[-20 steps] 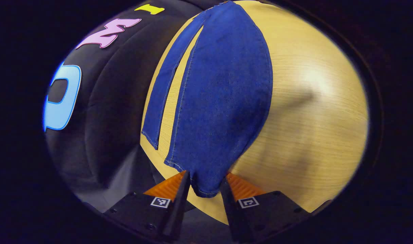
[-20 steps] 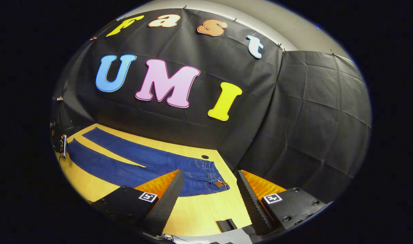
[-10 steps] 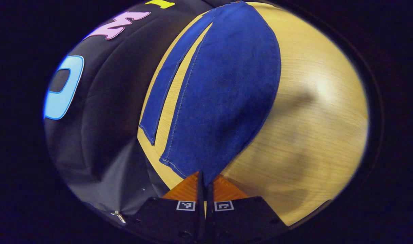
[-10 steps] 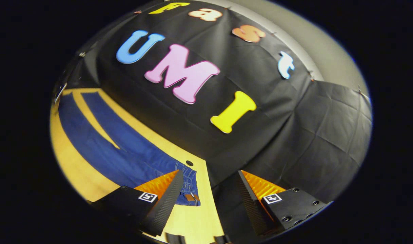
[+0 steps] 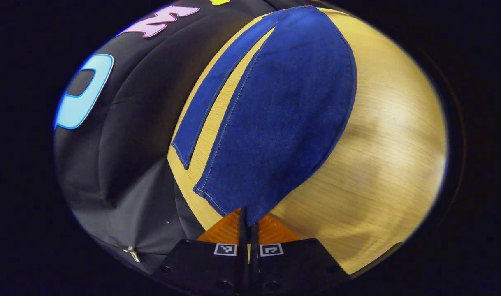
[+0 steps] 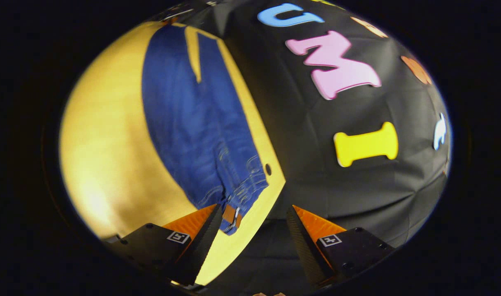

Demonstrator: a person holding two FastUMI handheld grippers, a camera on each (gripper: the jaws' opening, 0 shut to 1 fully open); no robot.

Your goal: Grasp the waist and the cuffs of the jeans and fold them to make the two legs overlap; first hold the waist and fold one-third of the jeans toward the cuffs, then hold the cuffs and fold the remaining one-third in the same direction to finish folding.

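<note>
The left tool is clamped on the near cuff of the jeans. The right tool, its fingers spread wide and empty, hangs beside the waist on the table. The leg-overlap fold is being set up; next the right tool must close on the waistband.

A recording booth; black cloth wall behind a wooden table.

Blue jeans flat on table, legs apart
</note>
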